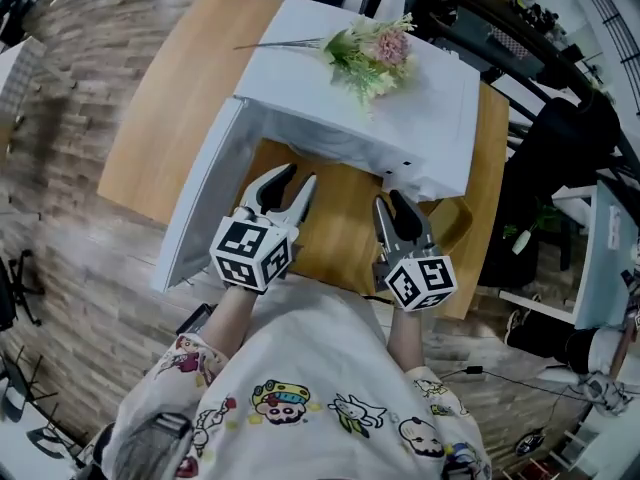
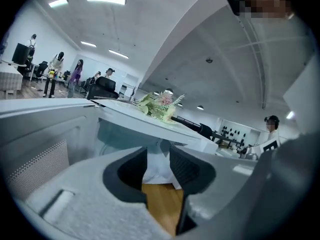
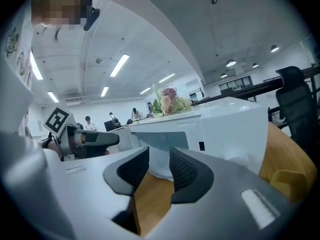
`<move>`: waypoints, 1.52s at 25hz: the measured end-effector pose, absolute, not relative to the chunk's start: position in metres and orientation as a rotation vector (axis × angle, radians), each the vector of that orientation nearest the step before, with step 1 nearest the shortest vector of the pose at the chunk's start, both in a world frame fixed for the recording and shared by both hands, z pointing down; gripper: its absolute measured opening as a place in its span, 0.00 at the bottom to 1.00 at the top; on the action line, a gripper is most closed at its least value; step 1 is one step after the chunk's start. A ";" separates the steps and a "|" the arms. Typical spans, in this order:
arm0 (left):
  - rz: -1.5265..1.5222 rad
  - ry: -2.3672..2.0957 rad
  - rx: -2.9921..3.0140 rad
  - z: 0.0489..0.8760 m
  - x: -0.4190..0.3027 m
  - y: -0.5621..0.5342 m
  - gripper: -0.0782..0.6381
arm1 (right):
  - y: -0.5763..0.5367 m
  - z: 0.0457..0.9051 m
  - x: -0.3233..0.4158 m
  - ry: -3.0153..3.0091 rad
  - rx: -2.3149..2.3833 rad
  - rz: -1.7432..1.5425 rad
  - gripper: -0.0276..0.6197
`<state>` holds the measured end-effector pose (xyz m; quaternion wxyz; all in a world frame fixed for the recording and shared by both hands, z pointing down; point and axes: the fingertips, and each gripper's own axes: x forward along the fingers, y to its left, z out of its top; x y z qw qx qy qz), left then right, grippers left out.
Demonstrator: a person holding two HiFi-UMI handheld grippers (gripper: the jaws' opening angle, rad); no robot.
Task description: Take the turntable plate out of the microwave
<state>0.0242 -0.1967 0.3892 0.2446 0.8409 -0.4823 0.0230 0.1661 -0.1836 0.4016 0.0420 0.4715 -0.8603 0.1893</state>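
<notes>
The white microwave (image 1: 400, 108) stands on a wooden table (image 1: 165, 98) with its door (image 1: 205, 198) swung open to the left. In the left gripper view a pale curved rim (image 2: 107, 145) shows low inside the cavity; it may be the turntable plate, which the head view hides. My left gripper (image 1: 287, 188) (image 2: 158, 169) hovers in front of the opening, open and empty. Just right of it, my right gripper (image 1: 392, 210) (image 3: 159, 169) faces the microwave's front (image 3: 220, 134), open with a narrow gap and only the table showing between the pads.
A bunch of artificial flowers (image 1: 375, 53) lies on top of the microwave. The open door walls off the left side. Black chairs and desks (image 1: 570, 138) crowd the right, and the table's near edge (image 1: 330, 283) runs close to the person's body.
</notes>
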 end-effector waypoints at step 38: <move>0.003 -1.278 2.066 0.454 0.016 -0.205 0.30 | -0.203 0.450 0.144 -2.634 1.361 0.930 0.22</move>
